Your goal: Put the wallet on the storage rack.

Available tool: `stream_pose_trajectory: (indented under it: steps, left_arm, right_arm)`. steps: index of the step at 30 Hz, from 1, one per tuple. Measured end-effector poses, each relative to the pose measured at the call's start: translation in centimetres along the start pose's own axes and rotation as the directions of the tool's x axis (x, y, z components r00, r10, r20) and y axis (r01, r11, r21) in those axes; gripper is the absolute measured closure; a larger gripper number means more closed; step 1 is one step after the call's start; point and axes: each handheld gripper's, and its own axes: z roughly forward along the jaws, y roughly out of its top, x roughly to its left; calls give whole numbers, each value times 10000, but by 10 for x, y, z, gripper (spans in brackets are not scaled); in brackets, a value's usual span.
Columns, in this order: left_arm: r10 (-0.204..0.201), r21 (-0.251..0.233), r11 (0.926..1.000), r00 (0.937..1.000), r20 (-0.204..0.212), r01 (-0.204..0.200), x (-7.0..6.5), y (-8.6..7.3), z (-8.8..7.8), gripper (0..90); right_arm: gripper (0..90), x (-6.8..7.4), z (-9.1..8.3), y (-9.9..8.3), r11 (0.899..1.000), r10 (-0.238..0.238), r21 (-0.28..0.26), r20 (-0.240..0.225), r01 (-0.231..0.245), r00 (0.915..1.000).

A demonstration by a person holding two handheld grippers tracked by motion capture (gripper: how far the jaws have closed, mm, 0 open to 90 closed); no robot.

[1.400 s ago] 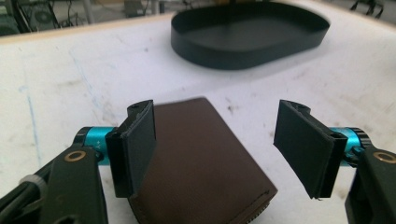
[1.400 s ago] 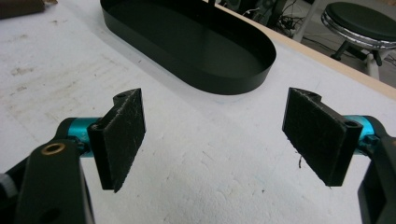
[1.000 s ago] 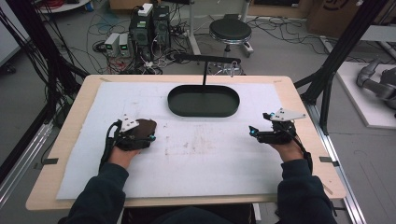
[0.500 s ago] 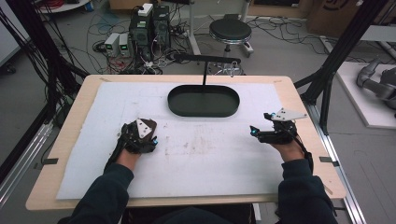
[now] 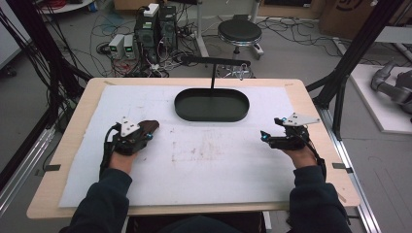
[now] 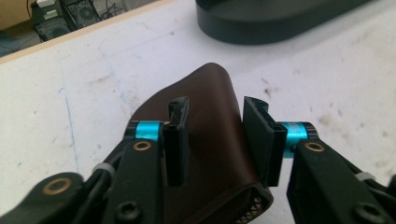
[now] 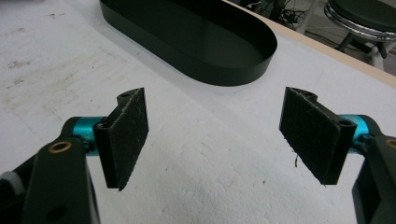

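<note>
Your left claw [image 6: 215, 140] grips a brown leather pouch [image 6: 205, 154] near the counter's left edge; right claw [image 7: 219, 140] gapes wide, empty. Black oval tray [image 5: 212, 105] looks unfilled.

A round black stool [image 5: 239, 32] stands on the floor at top centre. Left of it, computer towers [image 5: 156, 25] sit among tangled cables [image 5: 104, 48]. Black frame posts [image 5: 351, 53] rise at the right, with a grey robot arm [image 5: 392, 86] at the right edge.
</note>
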Motion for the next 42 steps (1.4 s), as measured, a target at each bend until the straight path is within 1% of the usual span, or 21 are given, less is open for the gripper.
stream_pose_trajectory:
  steps: [2,3,4,5,7,9,11,12,19,21,23,26,33,34,35,37,38,39,40,41,42]
  left_arm:
    - [-842,-349,9958,9963,179,848,10,-1,-4,652]
    - [-842,-349,9958,9963,179,848,10,-1,-4,658]
    - [-1221,-483,9912,9921,275,1234,15,-1,-7,664]
    - [-1914,-755,9781,9807,409,1940,25,-2,-11,671]
    - [-2547,-1038,9605,9659,465,2583,35,-4,-16,683]
    - [-2719,-1127,9549,9615,391,2746,41,-5,-19,694]
    - [-2785,-1191,9523,9598,359,2808,44,-5,-21,698]
    - [-2917,-1277,9477,9562,257,2926,48,-6,-22,699]
    - [-3052,-1388,9434,9522,-88,3011,58,-8,-28,703]
    - [-3225,-1416,9376,9465,-132,3175,63,-10,-29,702]
    - [-3270,-1413,9361,9449,-122,3222,65,-11,-30,702]
    - [-3258,-1422,9362,9454,-87,3213,66,-11,-30,700]
    - [-3072,-1621,9387,9516,76,3044,65,-11,-30,667]
    - [-2981,-1708,9399,9545,118,2957,64,-11,-30,645]
    - [-2949,-1879,9385,9555,13,2898,64,-11,-30,573]
    - [-3006,-1959,9354,9537,-30,2942,63,-11,-29,416]
    - [-3033,-2036,9331,9529,-29,2963,64,-11,-29,416]
    - [-3032,-2116,9312,9529,27,2969,64,-11,-29,374]
    - [-2920,-2059,9362,9564,-44,2849,63,-11,-29,320]
    - [-2920,-2059,9362,9564,-44,2849,63,-11,-29,297]
    - [-2830,-1947,9413,9591,-88,2759,62,-11,-28,293]
  right_arm:
    - [242,0,0,0,10000,39,10,1,-39,10000]
    - [242,0,0,0,10000,30,6,-2,-30,10000]
    - [242,0,0,0,10000,25,7,3,-25,10000]
    - [242,0,0,0,10000,29,8,-11,-29,10000]
    - [242,0,0,0,10000,46,30,-16,-46,10000]
    - [242,0,0,-1,10000,65,44,9,-65,10000]
    - [242,0,0,-1,10000,80,53,1,-80,10000]
    - [242,0,0,-1,10000,71,64,3,-71,10000]
    - [243,1,0,-1,9999,77,98,16,-77,10000]
    - [243,1,1,-1,9999,86,101,-6,-86,10000]
    - [243,1,1,-1,9999,82,116,-18,-82,10000]
    - [243,1,2,-1,9999,34,108,-23,-34,10000]
    - [243,1,2,-1,9999,34,109,-29,-34,10000]
    - [243,1,2,-1,9999,39,109,-30,-39,10000]
    - [243,1,2,-1,9999,36,111,-32,-35,10000]
    - [243,1,2,-1,9999,18,106,-35,-17,10000]
    - [243,1,2,-1,9999,18,106,-35,-17,10000]
    - [242,1,2,-1,9999,18,104,-33,-18,10000]
    - [243,1,2,-1,9999,15,105,-40,-14,10000]
    - [243,1,2,-1,9999,15,105,-40,-14,10000]
    - [243,1,2,-1,9999,33,129,-72,-32,10000]
